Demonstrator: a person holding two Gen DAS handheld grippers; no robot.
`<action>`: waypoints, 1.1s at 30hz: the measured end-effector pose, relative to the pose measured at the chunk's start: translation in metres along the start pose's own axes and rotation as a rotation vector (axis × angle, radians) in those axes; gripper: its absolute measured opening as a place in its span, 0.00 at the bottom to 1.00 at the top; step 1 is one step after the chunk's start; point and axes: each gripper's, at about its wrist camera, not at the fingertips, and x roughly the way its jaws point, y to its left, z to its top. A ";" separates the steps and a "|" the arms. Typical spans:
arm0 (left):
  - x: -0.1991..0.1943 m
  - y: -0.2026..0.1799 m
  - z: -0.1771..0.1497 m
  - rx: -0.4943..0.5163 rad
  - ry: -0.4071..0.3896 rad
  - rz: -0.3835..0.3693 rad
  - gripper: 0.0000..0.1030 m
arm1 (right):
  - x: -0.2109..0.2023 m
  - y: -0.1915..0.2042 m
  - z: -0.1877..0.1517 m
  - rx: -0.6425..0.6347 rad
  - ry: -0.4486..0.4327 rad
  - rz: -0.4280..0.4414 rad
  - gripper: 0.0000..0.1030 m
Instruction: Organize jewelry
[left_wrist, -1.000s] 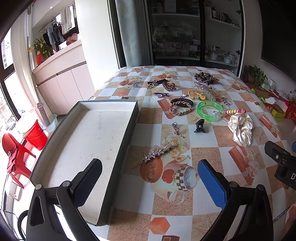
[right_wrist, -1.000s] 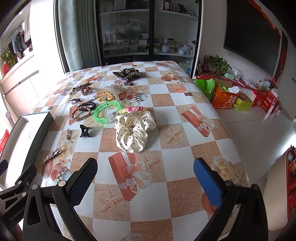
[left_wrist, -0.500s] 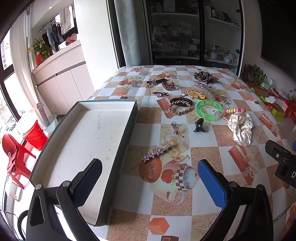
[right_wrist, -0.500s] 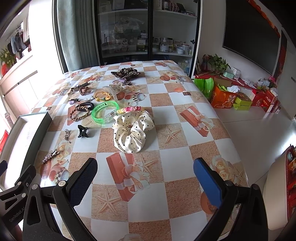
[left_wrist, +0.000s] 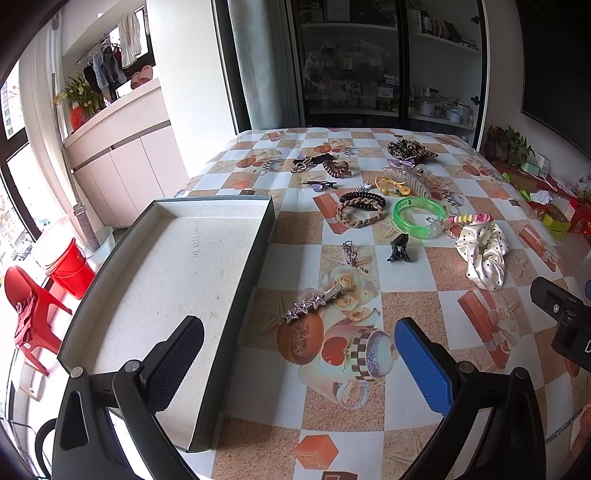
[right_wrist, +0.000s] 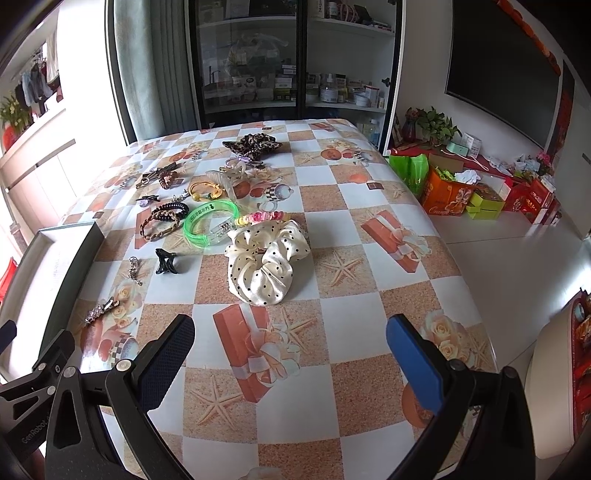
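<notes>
Silver star clip (left_wrist: 308, 307) lies just ahead of your wide-open left gripper (left_wrist: 299, 360); pinch its middle, lift into tray (left_wrist: 173, 266) left.

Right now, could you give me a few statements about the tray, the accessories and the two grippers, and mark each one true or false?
1. The tray holds nothing. True.
2. The left gripper is shut on the star hair clip. False: it is open, and the clip lies on the tablecloth ahead of it.
3. The green bangle lies beside the polka-dot scrunchie. True.
4. The black claw clip sits inside the tray. False: it is on the tablecloth, between the tray and the scrunchie.
5. The right gripper is open and holds nothing. True.
6. The leopard-print scrunchie is the item nearest the grippers. False: it lies at the far end of the spread.
</notes>
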 end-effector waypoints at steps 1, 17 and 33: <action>0.000 0.000 0.000 0.000 0.000 0.000 1.00 | 0.000 0.000 0.000 0.001 0.000 0.000 1.00; 0.010 -0.002 -0.001 0.009 0.012 -0.001 1.00 | 0.002 0.000 0.001 0.002 0.001 -0.001 1.00; 0.017 -0.003 -0.003 0.008 0.026 0.003 1.00 | 0.004 -0.001 0.002 0.003 0.003 0.000 1.00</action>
